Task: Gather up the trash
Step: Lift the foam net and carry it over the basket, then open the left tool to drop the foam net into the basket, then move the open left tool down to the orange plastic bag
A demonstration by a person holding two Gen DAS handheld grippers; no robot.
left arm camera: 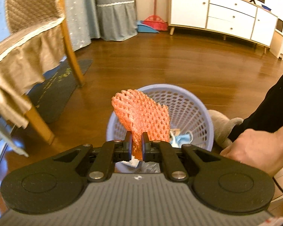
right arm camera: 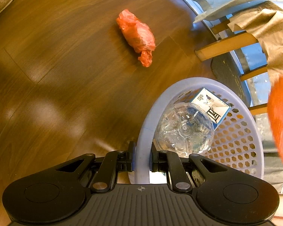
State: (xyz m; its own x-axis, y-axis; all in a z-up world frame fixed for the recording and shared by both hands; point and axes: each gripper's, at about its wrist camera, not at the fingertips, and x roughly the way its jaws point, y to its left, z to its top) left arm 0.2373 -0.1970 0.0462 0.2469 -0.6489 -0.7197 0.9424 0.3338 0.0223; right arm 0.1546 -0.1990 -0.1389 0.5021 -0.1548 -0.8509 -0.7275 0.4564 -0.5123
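My left gripper (left arm camera: 136,141) is shut on an orange foam fruit net (left arm camera: 141,113), which hangs above the lilac plastic basket (left arm camera: 203,113). The basket holds a blue face mask (left arm camera: 183,138) and paper scraps. My right gripper (right arm camera: 143,151) is shut on the lilac basket's rim (right arm camera: 141,137). Inside that basket lie a clear plastic bottle (right arm camera: 184,130) and a white and blue carton (right arm camera: 211,103). A blurred patch of the orange net (right arm camera: 282,116) shows at the right edge. A crumpled red plastic bag (right arm camera: 135,33) lies on the wooden floor, apart from the basket.
A chair with a beige cover (left arm camera: 26,56) and wooden legs (left arm camera: 73,56) stands left, over a dark mat (left arm camera: 54,92). A person's hand (left arm camera: 254,146) and a grey slipper (left arm camera: 222,126) are right of the basket. A white cabinet (left arm camera: 217,17) and red broom (left arm camera: 155,21) stand far back.
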